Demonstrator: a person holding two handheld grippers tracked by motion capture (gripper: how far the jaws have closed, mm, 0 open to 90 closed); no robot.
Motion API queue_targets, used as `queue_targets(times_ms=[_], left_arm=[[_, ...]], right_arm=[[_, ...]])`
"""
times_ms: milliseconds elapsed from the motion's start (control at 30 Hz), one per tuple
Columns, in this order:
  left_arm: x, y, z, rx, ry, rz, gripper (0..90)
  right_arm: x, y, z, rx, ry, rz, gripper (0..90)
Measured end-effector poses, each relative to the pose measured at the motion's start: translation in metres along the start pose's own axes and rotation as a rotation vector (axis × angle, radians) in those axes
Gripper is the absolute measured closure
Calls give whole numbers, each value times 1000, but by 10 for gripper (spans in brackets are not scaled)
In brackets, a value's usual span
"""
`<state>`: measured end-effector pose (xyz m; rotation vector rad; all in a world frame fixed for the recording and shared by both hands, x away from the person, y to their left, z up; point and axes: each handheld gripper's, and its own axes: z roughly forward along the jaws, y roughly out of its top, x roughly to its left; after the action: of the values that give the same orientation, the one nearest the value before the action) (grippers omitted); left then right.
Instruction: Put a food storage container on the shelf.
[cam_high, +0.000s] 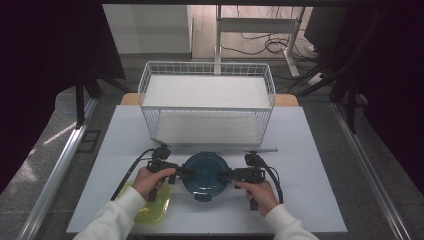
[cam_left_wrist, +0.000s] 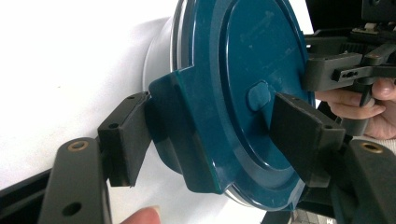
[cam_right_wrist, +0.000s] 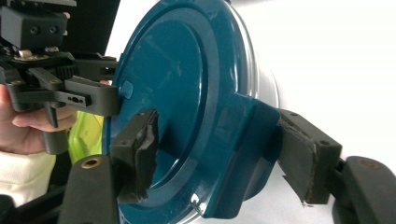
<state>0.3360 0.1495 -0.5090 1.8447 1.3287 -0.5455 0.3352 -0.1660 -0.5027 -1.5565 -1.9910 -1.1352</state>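
Forearms in white sleeves come in from the near edge of the surface (cam_high: 300, 150), and each hand carries one tool. At the far left a yellow-green box (cam_high: 150, 205) lies flat near the front edge, partly under the left hand (cam_high: 150, 181); it seems put aside there so that it does not disturb the work in the middle.

The left claw (cam_high: 187, 173) points level toward the centre. In the left gripper view it (cam_left_wrist: 215, 140) is clenched on the left side of the round dark-teal container (cam_high: 202, 175). One pad sits against the outer face of the latch flap (cam_left_wrist: 187, 140) and the other lies on the lid's top. I think the flap is taken this way because it is the only part that stands out from the round wall.

The container stands upright in the middle of the front half of the surface, lid on, between the two tools.

The right claw (cam_high: 223, 175) mirrors the first one. In the right gripper view it (cam_right_wrist: 219, 149) grasps the opposite flap (cam_right_wrist: 252, 140) in the same manner, held by the right hand (cam_high: 260, 192). Taking both sides together probably keeps the container steady and level, whether for lifting or for unlatching.

Behind everything stands a white wire rack (cam_high: 207, 107) with two shelves.
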Motion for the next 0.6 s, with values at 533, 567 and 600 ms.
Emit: queue_targets(times_ms=[533, 567, 600], left_arm=[[-13, -7, -8, -23, 25, 6, 359], [-14, -7, -8, -24, 25, 7, 362], [-14, -8, -9, -27, 25, 7, 366]], right_arm=[[12, -6, -6, -32, -19, 23, 385], [12, -6, -7, -33, -19, 23, 385], [12, -6, -7, -33, -17, 24, 386]])
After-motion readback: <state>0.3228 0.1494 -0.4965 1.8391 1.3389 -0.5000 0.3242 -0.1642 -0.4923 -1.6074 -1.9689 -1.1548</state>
